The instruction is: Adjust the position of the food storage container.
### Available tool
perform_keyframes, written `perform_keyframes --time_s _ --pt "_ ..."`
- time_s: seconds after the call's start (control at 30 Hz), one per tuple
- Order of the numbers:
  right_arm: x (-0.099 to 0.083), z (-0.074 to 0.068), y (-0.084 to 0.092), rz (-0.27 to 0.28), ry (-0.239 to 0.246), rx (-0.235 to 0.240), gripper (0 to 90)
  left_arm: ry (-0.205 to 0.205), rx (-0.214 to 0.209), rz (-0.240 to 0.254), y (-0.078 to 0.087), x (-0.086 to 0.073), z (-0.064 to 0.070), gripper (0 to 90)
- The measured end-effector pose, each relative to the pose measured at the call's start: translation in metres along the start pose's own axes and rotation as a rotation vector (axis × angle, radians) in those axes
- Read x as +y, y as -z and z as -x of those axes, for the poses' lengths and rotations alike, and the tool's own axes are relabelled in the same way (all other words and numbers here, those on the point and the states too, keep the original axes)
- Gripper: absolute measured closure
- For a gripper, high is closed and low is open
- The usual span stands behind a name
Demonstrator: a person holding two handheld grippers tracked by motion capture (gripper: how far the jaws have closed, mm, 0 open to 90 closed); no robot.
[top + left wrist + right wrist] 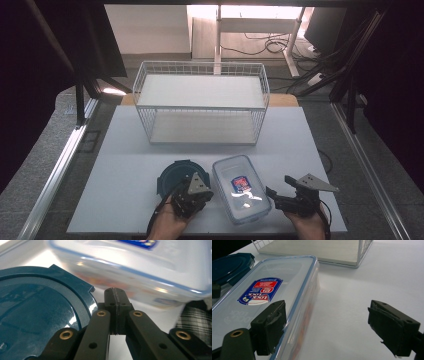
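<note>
A clear rectangular box (241, 187) with a blue-rimmed lid and a red and blue sticker lies near the table's front edge. Left of it sits a round dark teal lid (172, 177). My left gripper (196, 192) is between the two, shut with nothing in it; in the left gripper view its tips (116, 293) sit beside the teal lid (37, 315), just short of the box's side (140, 272). My right gripper (280, 187) stands open at the box's right; one fingertip (270, 326) overlaps the box's rim (294, 305), the other is over bare table.
A white wire basket (200, 100) lies on its side at the back middle of the white table (125, 150), its open face toward me. Metal rails run along both sides of the table. A desk frame and cables stand beyond.
</note>
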State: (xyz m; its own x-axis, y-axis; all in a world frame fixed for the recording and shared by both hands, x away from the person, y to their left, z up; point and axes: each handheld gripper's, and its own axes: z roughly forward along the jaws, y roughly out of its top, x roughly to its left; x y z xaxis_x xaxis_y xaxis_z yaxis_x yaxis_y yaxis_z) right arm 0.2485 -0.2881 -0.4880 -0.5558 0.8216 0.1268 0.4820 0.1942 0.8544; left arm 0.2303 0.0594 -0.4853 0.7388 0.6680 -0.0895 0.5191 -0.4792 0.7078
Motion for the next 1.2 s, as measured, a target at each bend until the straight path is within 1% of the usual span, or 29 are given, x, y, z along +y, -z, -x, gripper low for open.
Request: perform_keyframes --time_s 0.17,0.3,0.43,0.57,0.67,0.7,0.73,0.77,0.83,0.87,0.9,0.93,0.97,1.0,1.03,1.07,1.13,1.2 --pt "0.0 0.001 0.0 -0.005 -0.005 0.0 14.9 0.062 0.029 0.023 0.007 -0.008 -0.027 90.0" --pt "-0.001 0.001 -0.001 -0.009 -0.002 0.0 14.9 0.1 0.053 0.04 0.012 -0.013 -0.044 90.0" --pt "-0.001 0.001 -0.001 -0.013 -0.003 0.0 15.0 0.122 0.092 0.046 0.016 -0.016 -0.058 90.0" --pt "-0.001 0.002 0.0 -0.007 -0.005 0.001 14.9 0.166 0.135 0.052 0.021 -0.02 -0.073 90.0" --pt "0.0 0.003 0.001 -0.004 -0.018 0.003 14.9 0.191 0.153 0.041 0.021 -0.017 -0.075 90.0" --pt "0.0 0.003 0.0 -0.004 -0.018 0.003 14.8 0.185 0.174 0.043 0.019 -0.014 -0.073 90.0" --pt "0.0 0.002 -0.001 -0.006 -0.019 0.003 14.8 0.176 0.183 0.044 0.018 -0.01 -0.073 90.0" --pt "0.0 0.002 -0.002 -0.009 -0.016 0.003 14.8 0.173 0.18 0.046 0.017 -0.005 -0.073 90.0" --pt "0.0 0.0 -0.003 -0.014 -0.007 0.004 14.8 0.153 0.197 0.048 0.014 0.005 -0.073 90.0" --pt "0.0 0.0 -0.003 -0.017 -0.005 0.004 14.7 0.131 0.216 0.031 0.012 0.011 -0.074 90.0" --pt "0.0 0.0 -0.004 -0.019 0.0 0.003 14.6 0.12 0.24 0.016 0.008 0.017 -0.075 90.0" --pt "0.0 0.0 -0.004 -0.019 -0.003 0.004 14.4 0.115 0.263 -0.003 0.004 0.021 -0.077 90.0" --pt "0.0 0.0 -0.003 -0.018 -0.004 0.007 14.4 0.111 0.286 -0.035 -0.001 0.023 -0.079 90.0" --pt "0.0 0.0 -0.003 -0.019 -0.002 0.008 14.3 0.112 0.281 -0.05 -0.005 0.023 -0.082 90.0" --pt "0.0 0.001 -0.003 -0.019 -0.002 0.007 14.3 0.125 0.257 -0.046 -0.007 0.022 -0.086 90.0" --pt "0.0 0.001 -0.002 -0.018 -0.001 0.007 14.3 0.124 0.253 -0.046 -0.008 0.022 -0.087 90.0" --pt "0.0 0.002 -0.001 -0.01 -0.007 0.005 14.3 0.103 0.279 -0.062 -0.009 0.023 -0.085 90.0" --pt "0.0 0.003 0.0 -0.005 -0.009 0.005 14.3 0.099 0.28 -0.058 -0.008 0.021 -0.086 90.0"
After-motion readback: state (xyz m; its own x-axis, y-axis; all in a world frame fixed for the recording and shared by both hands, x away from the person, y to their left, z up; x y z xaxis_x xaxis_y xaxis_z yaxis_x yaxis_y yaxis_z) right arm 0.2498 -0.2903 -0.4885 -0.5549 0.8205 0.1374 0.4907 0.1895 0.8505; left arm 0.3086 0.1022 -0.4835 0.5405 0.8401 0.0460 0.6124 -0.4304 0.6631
